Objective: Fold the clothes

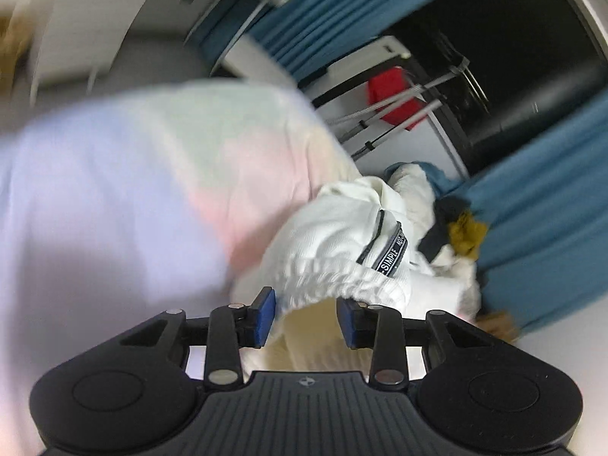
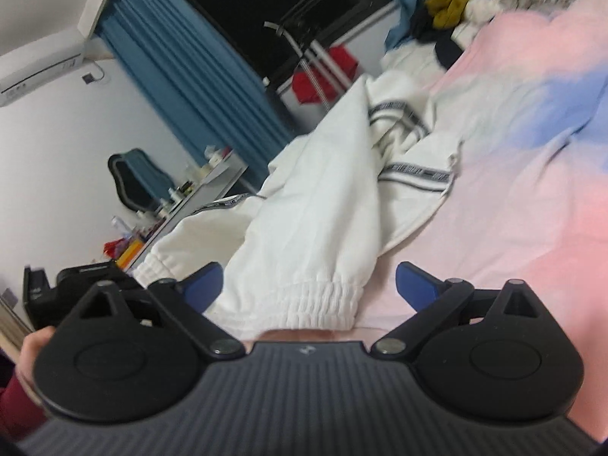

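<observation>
Both cuffs elasticated, ribbed (white trousers (image 2: 304,205)); pastel sheet (image 2: 513,190) smooth.

Room lighting is even and soft, apparently from overhead; no hard shadows. The window (image 2: 266,19) is black, giving no light. Left wrist view: heavy motion blur across the sheet (image 1: 114,190) and far wall, while the white trousers (image 1: 334,243) stay fairly sharp. Right wrist view: mild blur throughout, stronger on the curtain (image 2: 197,76). Both views bend strongly at the edges, with dark corners. No glare noted.
</observation>
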{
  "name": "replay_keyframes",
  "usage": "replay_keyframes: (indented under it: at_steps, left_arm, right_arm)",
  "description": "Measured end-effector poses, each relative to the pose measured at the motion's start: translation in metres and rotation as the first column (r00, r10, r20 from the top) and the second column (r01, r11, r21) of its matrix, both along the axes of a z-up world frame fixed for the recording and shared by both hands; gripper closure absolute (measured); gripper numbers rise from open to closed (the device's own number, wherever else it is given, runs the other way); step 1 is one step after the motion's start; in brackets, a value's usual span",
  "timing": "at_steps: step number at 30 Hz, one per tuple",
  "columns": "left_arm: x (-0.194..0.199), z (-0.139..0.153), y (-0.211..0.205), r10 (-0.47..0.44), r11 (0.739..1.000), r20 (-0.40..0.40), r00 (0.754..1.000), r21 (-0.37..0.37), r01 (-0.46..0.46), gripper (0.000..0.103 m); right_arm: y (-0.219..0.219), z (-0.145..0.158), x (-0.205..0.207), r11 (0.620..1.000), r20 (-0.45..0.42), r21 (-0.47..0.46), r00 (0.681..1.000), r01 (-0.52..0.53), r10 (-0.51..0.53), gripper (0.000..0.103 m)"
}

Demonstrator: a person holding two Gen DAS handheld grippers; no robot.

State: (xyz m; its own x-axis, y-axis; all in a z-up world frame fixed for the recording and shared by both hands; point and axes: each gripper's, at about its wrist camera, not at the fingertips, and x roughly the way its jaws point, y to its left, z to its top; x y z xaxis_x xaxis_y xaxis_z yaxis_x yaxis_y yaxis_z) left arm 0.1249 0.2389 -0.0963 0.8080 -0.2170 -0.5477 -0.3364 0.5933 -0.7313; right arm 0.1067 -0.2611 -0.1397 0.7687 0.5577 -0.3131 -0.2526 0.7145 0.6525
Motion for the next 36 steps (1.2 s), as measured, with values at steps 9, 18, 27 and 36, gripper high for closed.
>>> replay_keyframes:
  at_steps: [9, 18, 27, 36]
  left_arm:
    - [-0.049, -0.020, -0.003, 0.013, 0.990, 0.026, 1.000, -0.139, -0.009, 0.049]
    - [-0.074, -0.031, -0.018, 0.010, 0.965, 0.117, 0.993, -0.260, 0.021, 0.033]
    - [-0.010, -0.035, -0.040, -0.071, 0.961, 0.172, 0.983, -0.253, 0.114, 0.027]
    - [0.051, -0.019, -0.053, -0.132, 0.987, 0.158, 0.978, -0.073, 0.145, 0.089]
  right_arm:
    - [0.026, -0.049, 0.069, 0.996, -0.129, 0.028, 0.988, -0.079, 0.082, 0.026]
    - [0.038, -0.058, 0.074, 0.988, -0.096, 0.071, 0.985, -0.134, 0.141, 0.037]
    - [0.045, -0.035, 0.064, 0.996, -0.067, -0.017, 0.994, -0.083, 0.082, 0.052]
    - [0.042, -0.007, 0.033, 0.998, -0.009, -0.023, 0.998, -0.056, 0.055, 0.078]
